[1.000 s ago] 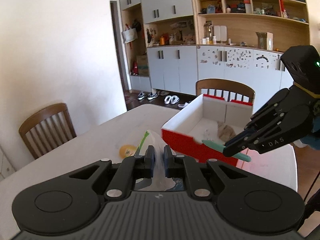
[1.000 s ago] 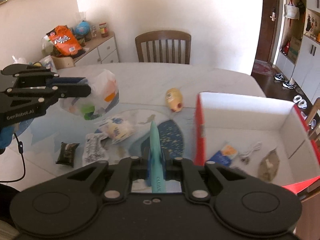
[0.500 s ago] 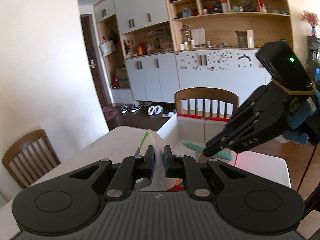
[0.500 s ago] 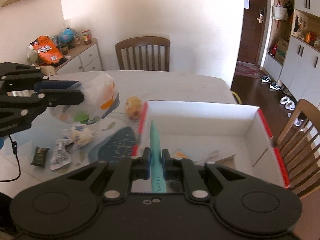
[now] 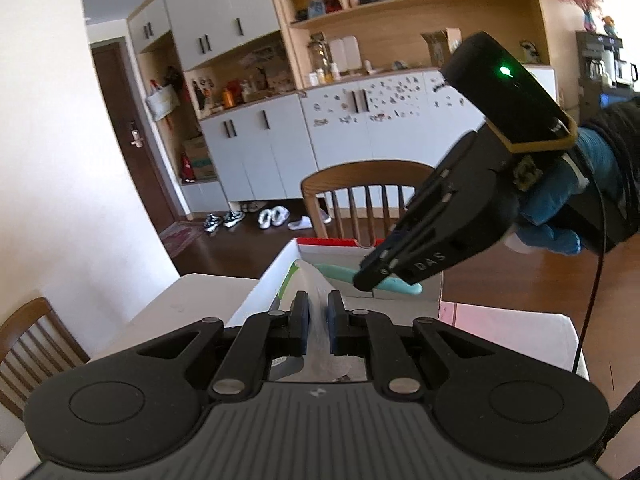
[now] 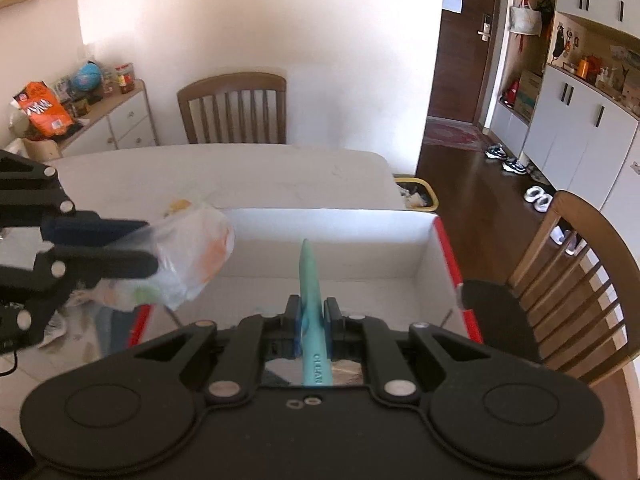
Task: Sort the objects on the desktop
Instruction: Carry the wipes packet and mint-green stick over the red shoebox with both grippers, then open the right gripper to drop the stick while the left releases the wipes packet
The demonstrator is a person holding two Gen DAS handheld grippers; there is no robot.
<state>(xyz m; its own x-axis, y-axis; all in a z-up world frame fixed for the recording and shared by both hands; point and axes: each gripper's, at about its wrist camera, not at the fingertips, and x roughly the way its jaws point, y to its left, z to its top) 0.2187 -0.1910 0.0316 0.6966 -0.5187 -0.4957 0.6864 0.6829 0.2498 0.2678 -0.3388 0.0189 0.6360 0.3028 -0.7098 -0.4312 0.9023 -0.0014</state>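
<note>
Right gripper (image 6: 313, 320): jaws clamped on a teal pen-like tool (image 6: 310, 288), gripped near mid-length, tip over the open white box (image 6: 424, 248) with red edging. Judged stiff, light and smooth; it may pivot in the pads.

Left gripper (image 5: 318, 316): jaws pinched on the neck of a clear plastic bag (image 6: 192, 256), which hangs at the box's near-left corner. Judged soft and light, best taken by the gathered top.

The bag's contents are unclear. The box floor is mostly hidden. The table (image 6: 240, 168) lies beyond.
</note>
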